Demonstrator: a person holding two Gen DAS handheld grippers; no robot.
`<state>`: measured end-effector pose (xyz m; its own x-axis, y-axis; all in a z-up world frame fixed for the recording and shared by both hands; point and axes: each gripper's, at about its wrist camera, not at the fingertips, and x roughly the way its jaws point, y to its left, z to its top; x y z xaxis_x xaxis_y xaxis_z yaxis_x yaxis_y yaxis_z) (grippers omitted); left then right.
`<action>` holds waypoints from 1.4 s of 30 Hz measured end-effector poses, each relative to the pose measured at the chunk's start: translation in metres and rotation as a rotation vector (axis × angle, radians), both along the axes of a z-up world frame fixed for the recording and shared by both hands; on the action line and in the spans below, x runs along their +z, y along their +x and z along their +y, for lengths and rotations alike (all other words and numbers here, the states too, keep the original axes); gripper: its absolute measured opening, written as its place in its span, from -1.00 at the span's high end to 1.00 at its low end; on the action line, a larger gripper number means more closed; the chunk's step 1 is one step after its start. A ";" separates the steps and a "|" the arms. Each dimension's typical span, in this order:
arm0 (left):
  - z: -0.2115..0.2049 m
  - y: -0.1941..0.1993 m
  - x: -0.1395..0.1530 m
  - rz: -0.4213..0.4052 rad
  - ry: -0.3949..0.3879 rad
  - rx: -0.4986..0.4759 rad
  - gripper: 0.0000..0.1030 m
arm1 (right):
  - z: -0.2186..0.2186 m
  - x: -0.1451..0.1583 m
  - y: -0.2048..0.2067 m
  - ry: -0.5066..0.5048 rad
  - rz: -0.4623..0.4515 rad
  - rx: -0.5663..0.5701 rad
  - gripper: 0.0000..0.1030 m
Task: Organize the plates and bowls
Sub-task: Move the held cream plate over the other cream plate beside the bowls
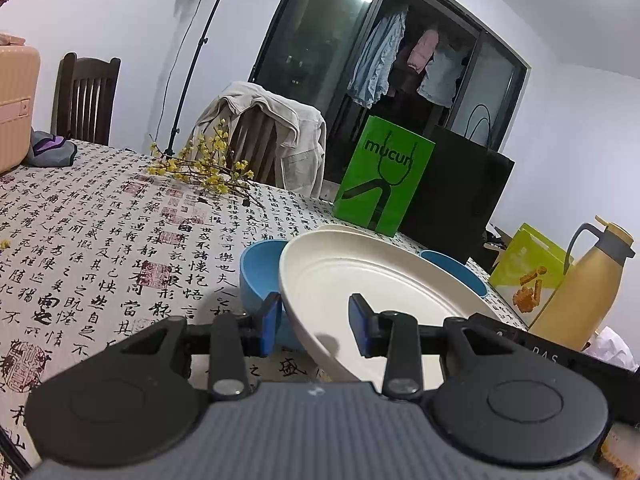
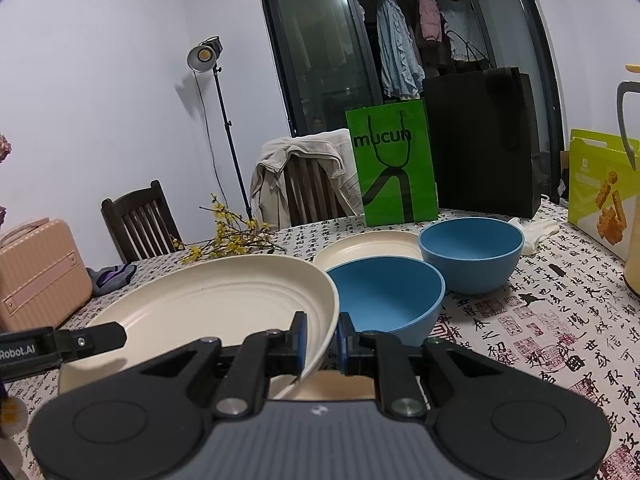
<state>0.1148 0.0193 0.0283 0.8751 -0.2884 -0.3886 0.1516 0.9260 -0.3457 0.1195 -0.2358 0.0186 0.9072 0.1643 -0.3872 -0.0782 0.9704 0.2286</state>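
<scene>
On the calligraphy-print bench [image 2: 560,320], the right hand-held gripper [image 2: 321,344] pinches the cream plate [image 2: 208,304] rim; the left hand-held gripper [image 1: 316,326] straddles it, jaws parted.

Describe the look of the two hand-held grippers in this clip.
Both match: the left hand-held gripper and right hand-held gripper have black linkage arms with silver pivot bolts, blue finger pads, round black discs either side and a ribbed grey body. White "Robot.AI" lettering shows on the left one's side. No cables or sleeves visible.

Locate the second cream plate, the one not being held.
In the right wrist view the flat round cream plate lies on the calligraphy tablecloth, centre frame, behind the near blue bowl, left of the far blue bowl, before the green paper bag.
</scene>
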 end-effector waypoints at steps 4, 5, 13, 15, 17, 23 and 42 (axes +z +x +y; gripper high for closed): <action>-0.002 -0.003 0.000 -0.001 -0.001 -0.004 0.28 | 0.000 0.000 -0.003 -0.001 -0.001 -0.003 0.70; -0.002 -0.003 0.000 -0.001 -0.001 -0.005 0.28 | 0.000 0.000 -0.004 0.000 -0.001 -0.004 0.71; -0.004 -0.007 0.000 0.000 -0.001 -0.012 0.28 | -0.003 -0.002 -0.009 0.005 0.002 -0.010 0.70; -0.005 -0.008 0.000 0.000 -0.001 -0.014 0.28 | -0.004 -0.002 -0.010 0.006 0.002 -0.012 0.70; -0.006 -0.009 0.000 0.000 -0.001 -0.016 0.28 | -0.005 -0.002 -0.012 0.005 0.001 -0.014 0.70; -0.006 -0.012 0.000 -0.001 0.001 -0.024 0.28 | -0.007 -0.003 -0.016 0.003 0.001 -0.018 0.70; -0.016 -0.022 -0.001 0.001 0.020 -0.053 0.28 | -0.016 -0.007 -0.033 0.005 -0.001 -0.038 0.70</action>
<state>0.0928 0.0031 0.0276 0.8586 -0.3263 -0.3954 0.2002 0.9234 -0.3275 0.0867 -0.2515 0.0113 0.9132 0.1317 -0.3856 -0.0417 0.9716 0.2330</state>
